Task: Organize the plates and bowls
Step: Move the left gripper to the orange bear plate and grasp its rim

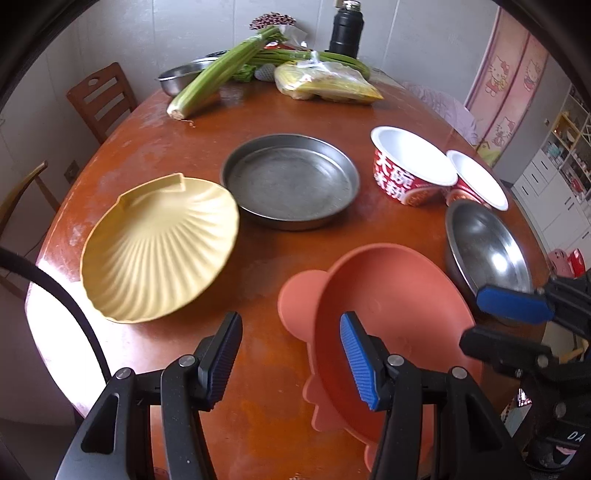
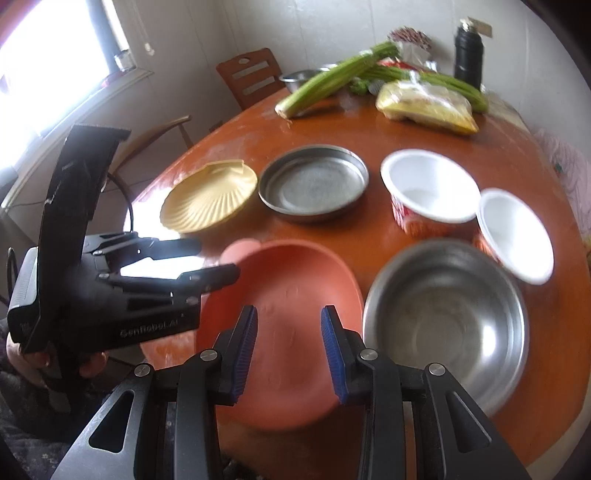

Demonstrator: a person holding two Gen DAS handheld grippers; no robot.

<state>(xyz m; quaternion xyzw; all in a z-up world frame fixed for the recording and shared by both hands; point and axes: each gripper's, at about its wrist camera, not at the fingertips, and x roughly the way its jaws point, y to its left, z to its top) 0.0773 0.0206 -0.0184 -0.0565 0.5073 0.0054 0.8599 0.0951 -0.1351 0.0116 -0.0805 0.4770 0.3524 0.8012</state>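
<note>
An orange silicone plate with round ears lies at the near edge of the round wooden table. My left gripper hovers open at its left rim, nothing pinched. My right gripper hangs over the plate's middle, its jaws a little apart and empty. Right of the plate sits a steel bowl. Farther back stand two red-and-white bowls, a shallow steel pan and a yellow shell plate.
Celery, a bag of yellow food, a black flask and a small steel bowl crowd the table's far side. Wooden chairs stand to the left. A hand holds the left gripper.
</note>
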